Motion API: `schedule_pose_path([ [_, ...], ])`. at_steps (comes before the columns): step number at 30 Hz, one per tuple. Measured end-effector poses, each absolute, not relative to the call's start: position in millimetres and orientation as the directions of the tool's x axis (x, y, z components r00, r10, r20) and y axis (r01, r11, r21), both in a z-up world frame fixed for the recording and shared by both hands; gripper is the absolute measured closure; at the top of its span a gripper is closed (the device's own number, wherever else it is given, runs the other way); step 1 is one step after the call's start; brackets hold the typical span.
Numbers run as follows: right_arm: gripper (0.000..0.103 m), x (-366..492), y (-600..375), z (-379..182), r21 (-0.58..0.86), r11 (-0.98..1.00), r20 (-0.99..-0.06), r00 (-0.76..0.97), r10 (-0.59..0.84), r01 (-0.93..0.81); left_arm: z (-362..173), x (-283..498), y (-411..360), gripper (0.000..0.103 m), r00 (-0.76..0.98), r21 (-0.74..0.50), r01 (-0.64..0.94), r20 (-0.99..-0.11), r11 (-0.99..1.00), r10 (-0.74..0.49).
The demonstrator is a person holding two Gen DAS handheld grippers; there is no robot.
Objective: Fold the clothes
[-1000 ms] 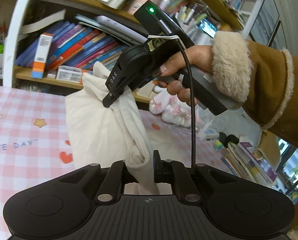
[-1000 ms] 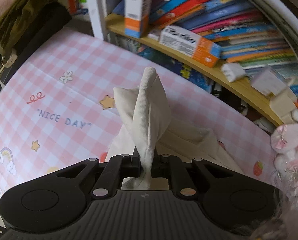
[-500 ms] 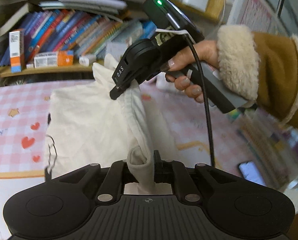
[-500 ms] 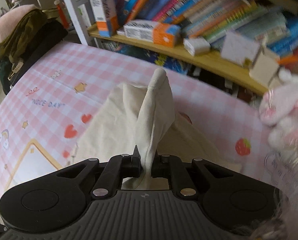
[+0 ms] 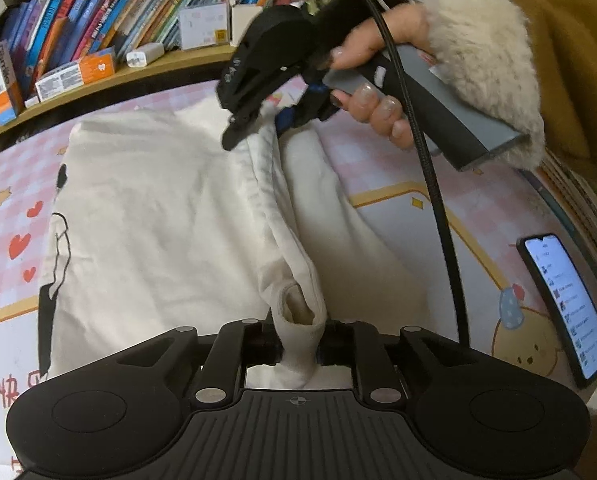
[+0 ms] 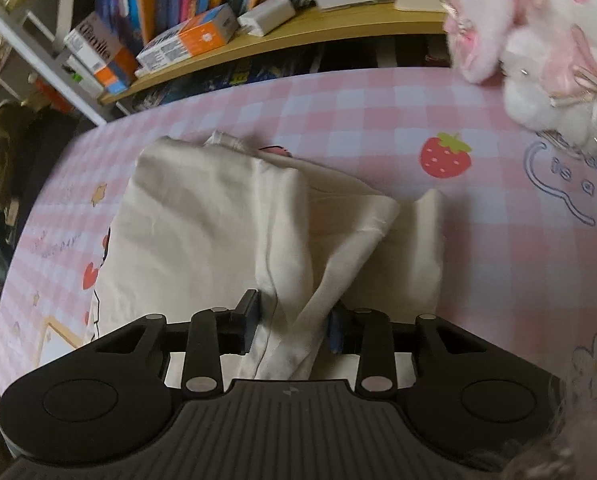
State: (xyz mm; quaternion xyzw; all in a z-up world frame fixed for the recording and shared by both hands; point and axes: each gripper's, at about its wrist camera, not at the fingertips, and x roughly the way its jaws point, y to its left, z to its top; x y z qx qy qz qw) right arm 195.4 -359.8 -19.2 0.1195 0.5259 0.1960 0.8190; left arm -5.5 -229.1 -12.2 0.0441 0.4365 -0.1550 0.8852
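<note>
The left gripper (image 5: 298, 344) is clamping its jaws tightly on a bunched roll of the cream garment (image 5: 158, 220), the cloth squeezed into a narrow neck between the fingers. The right gripper (image 6: 292, 320) is standing with its jaws parted, a fold of the same cloth passing loosely between the two fingers with a gap on either side; in the left wrist view the right gripper (image 5: 254, 124) is tilting down onto the raised ridge of fabric at the far end of the garment.

The garment is lying spread on the pink checked tablecloth (image 6: 378, 108), with a black printed outline showing along its left edge (image 5: 56, 248). A ridge of gathered fabric is running from the left gripper's fingers up toward the right gripper. In the right wrist view one corner is lying folded over the rest, and a further flap is resting flat just to the right.

The person's right hand (image 5: 372, 76), in a tan sleeve with a fleecy cuff (image 5: 482, 48), is gripping the handle. A lit phone (image 5: 566, 304) is lying on the cloth to the right, well apart from the garment. A pink plush toy (image 6: 546, 40) is sitting near the table's far right corner. Behind the table a wooden shelf (image 6: 338, 28) is carrying rows of books (image 5: 110, 28) and small boxes (image 6: 190, 40).
</note>
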Motion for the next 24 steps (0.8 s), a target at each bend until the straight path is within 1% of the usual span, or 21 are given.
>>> schedule_pose_path([
  [5,0.072,198.5,-383.0,-18.3,0.459,0.877,-0.792,0.381,0.477,-0.142,-8.1,-9.0,-232.2,0.086,0.586,-0.066,0.297,-0.775,0.953,-0.236],
  [6,0.075,198.2,-386.0,-19.0,0.466,0.875,-0.791,0.381,0.479,-0.133,-7.9,-10.1,-233.4,0.086,0.588,-0.068,0.296,-0.773,0.953,-0.238],
  [7,0.083,198.0,-388.1,-20.0,0.478,0.869,-0.786,0.378,0.489,-0.129,-6.5,-11.2,-235.2,0.088,0.598,-0.061,0.306,-0.764,0.95,-0.241],
  [9,0.094,198.0,-390.0,-21.7,0.501,0.856,-0.776,0.371,0.51,-0.128,-3.3,-13.4,-238.8,0.098,0.621,-0.042,0.327,-0.744,0.944,-0.248],
  [10,0.096,197.7,-388.5,-19.7,0.497,0.857,-0.773,0.38,0.509,-0.137,1.8,-15.3,-241.7,0.098,0.643,-0.017,0.337,-0.726,0.941,-0.244],
  [12,0.097,196.2,-386.3,-11.0,0.49,0.856,-0.755,0.41,0.512,-0.166,13.4,-19.5,-247.8,0.099,0.69,0.04,0.354,-0.685,0.934,-0.233],
  [13,0.097,195.2,-386.8,-4.0,0.494,0.85,-0.737,0.429,0.522,-0.186,18.6,-20.4,-251.4,0.099,0.702,0.054,0.365,-0.672,0.929,-0.237],
  [15,0.097,193.2,-387.8,10.0,0.499,0.836,-0.698,0.467,0.543,-0.226,18.9,-17.2,-259.7,0.096,0.691,0.068,0.394,-0.68,0.917,-0.246],
  [16,0.097,194.1,-388.3,14.3,0.489,0.84,-0.696,0.474,0.539,-0.236,14.1,-15.3,-264.8,0.094,0.676,0.073,0.403,-0.695,0.912,-0.243],
  [18,0.096,200.0,-387.8,9.4,0.444,0.869,-0.741,0.455,0.493,-0.218,3.1,-11.1,-273.1,0.087,0.64,0.069,0.426,-0.728,0.902,-0.246],
  [19,0.094,202.2,-387.0,4.0,0.412,0.888,-0.768,0.447,0.459,-0.205,-2.4,-9.9,-275.4,0.087,0.612,0.046,0.447,-0.744,0.893,-0.268],
  [20,0.09,202.2,-386.4,-1.3,0.374,0.907,-0.789,0.448,0.421,-0.194,-3.5,-11.7,-276.4,0.082,0.593,0.026,0.459,-0.754,0.888,-0.285],
  [21,0.086,201.4,-385.9,-6.1,0.335,0.924,-0.806,0.452,0.382,-0.183,-3.4,-13.4,-276.2,0.078,0.581,0.006,0.468,-0.756,0.884,-0.303],
  [24,0.083,192.5,-390.0,-7.1,0.318,0.933,-0.805,0.471,0.361,-0.171,2.3,-17.5,-268.3,0.075,0.559,-0.095,0.496,-0.726,0.863,-0.401],
])
